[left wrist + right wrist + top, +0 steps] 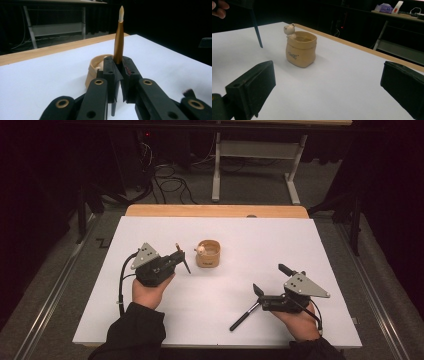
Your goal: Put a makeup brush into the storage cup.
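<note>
Clamping a brush upright, my left gripper sits at nine o'clock of the tan cup. My right gripper idles at five o'clock, jaws wide apart, nothing between. The right gripper view alone reveals the cup's little bear; the high view alone catches a black pen beside my right hand.

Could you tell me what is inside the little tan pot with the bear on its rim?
Nothing shows inside the tan pot: only its inner wall near the rim beside the bear. Its bottom is hidden by the front wall. The brush held by the left gripper is outside it.
</note>
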Available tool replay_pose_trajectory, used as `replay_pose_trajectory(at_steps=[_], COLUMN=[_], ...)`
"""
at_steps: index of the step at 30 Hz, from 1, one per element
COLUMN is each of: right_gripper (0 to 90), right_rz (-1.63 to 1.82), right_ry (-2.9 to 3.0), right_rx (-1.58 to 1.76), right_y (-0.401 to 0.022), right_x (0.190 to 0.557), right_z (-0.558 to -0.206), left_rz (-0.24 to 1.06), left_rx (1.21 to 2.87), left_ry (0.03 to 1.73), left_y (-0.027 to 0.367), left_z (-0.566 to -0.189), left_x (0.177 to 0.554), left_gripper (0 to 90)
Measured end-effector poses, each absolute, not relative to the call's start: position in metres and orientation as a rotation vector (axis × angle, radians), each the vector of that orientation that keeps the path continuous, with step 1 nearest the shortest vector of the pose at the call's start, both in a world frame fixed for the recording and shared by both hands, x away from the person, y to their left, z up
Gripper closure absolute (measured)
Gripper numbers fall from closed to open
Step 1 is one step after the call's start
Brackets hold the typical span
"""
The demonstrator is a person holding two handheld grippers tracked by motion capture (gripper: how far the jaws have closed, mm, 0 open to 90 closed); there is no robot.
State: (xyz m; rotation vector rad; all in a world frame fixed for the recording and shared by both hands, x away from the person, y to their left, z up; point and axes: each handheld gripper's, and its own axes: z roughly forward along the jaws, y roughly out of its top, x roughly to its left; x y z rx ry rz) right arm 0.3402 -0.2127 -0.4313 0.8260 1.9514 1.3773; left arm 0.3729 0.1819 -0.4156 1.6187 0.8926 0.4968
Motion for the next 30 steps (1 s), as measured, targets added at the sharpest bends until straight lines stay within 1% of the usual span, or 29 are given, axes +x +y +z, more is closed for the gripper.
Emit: replay_pose_trajectory(at_steps=[6, 9, 19, 21, 30], right_gripper=[0.2, 0.2, 0.2, 0.2, 0.2], right_rz=[1.376, 1.374, 1.34, 1.361, 1.379], right_ry=[1.937, 1.928, 1.946, 1.917, 1.894], right_rx=[0.838, 0.844, 0.878, 0.901, 0.885], right_y=[-0.22, -0.226, -0.244, -0.252, -0.255], right_x=[0.341, 0.341, 0.346, 0.346, 0.341], right_z=[-0.43, -0.431, -0.434, -0.436, -0.438], left_rz=[0.527, 0.517, 0.55, 0.557, 0.59], left_rx=[1.617, 1.611, 1.603, 1.602, 1.579], left_ry=[0.912, 0.916, 0.934, 0.94, 0.946], left_y=[0.187, 0.188, 0.188, 0.188, 0.181], left_z=[-0.415, -0.415, -0.408, -0.405, -0.384], left_x=[0.373, 0.374, 0.377, 0.378, 0.386], left_gripper=[83.5, 83.5, 83.5, 83.5, 83.5])
